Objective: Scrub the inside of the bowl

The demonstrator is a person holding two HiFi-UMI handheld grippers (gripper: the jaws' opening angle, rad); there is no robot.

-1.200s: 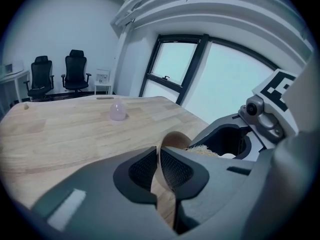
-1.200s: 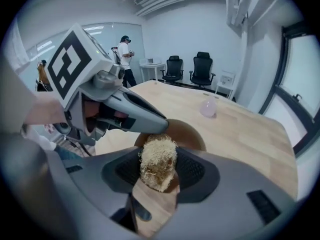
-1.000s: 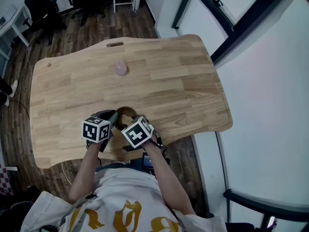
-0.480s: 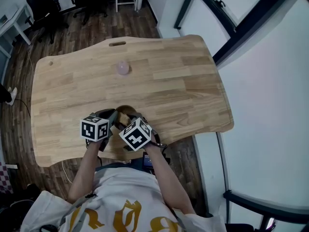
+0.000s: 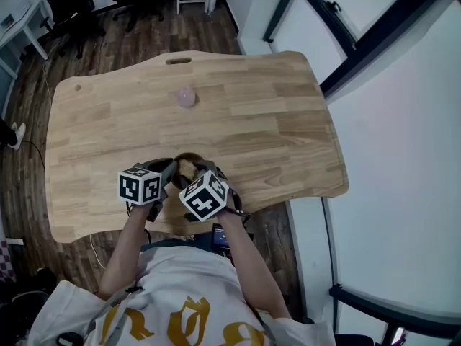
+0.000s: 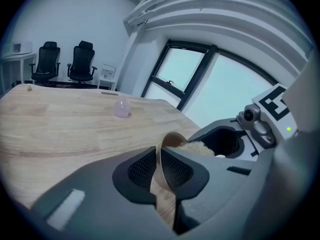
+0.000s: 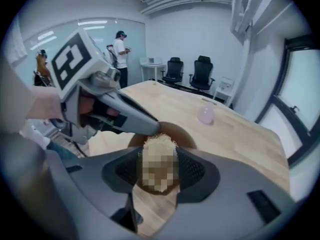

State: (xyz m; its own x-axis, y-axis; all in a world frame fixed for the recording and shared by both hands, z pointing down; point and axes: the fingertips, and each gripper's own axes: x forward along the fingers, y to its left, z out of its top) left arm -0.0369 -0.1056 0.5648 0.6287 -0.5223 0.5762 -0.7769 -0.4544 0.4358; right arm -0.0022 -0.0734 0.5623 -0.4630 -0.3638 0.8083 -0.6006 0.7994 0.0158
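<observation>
Grippers converge at the near edge of the wooden table [image 5: 252,121], both forearms [image 5: 248,265] reaching out from the person's torso and both tools tipped down toward the brown bowl [image 5: 186,163]. The left gripper [image 5: 171,170] has its jaws nearly together, pinching the bowl's thin wall with one pad inside the rim and one outside. The right gripper [image 5: 196,171], angled more steeply, is clamped on a pale fibrous scrubber [image 7: 159,143] and holds it down in the bowl's hollow. The two tools crowd close (their marker cubes sit almost side by side in the head view) and cover most of the bowl. A small pink object [image 5: 186,97] stands well apart, farther out on the tabletop. Black office chairs [image 5: 68,2] sit on the dark floor [image 5: 21,193] beyond the far end.
</observation>
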